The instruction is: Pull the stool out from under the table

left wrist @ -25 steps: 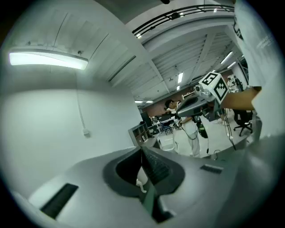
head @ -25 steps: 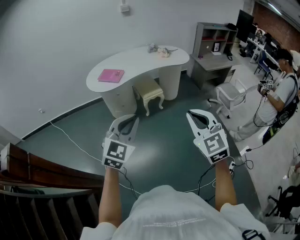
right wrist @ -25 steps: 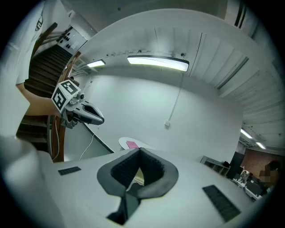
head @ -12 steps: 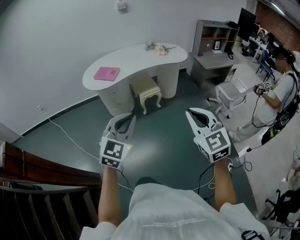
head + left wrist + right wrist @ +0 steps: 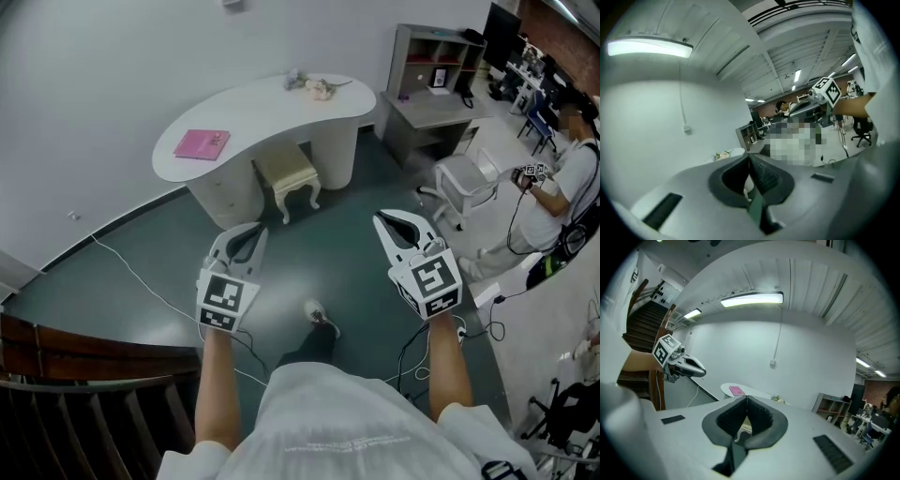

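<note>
A cream stool (image 5: pixel 286 172) with curved legs stands half tucked under the white curved table (image 5: pixel 267 108) near the far wall. A sliver of the stool (image 5: pixel 744 426) shows between the right jaws in the right gripper view. My left gripper (image 5: pixel 260 229) hovers well short of the stool, shut and empty. My right gripper (image 5: pixel 380 221) is held level with it to the right, also shut with nothing in it. Both are far from the stool, over the dark green floor. In the right gripper view the left gripper (image 5: pixel 702 371) shows at the left.
A pink book (image 5: pixel 201 143) and some flowers (image 5: pixel 317 86) lie on the table. A grey shelf desk (image 5: pixel 436 89) and a white chair (image 5: pixel 464 185) stand at the right, with a person (image 5: pixel 562 187) beyond. A wooden stair rail (image 5: pixel 84 337) runs at the left. A white cable (image 5: pixel 141 281) crosses the floor.
The view has shifted forward; table and stool slid slightly left and down. A foot now shows on the floor between the grippers. Both grippers stay shut.
</note>
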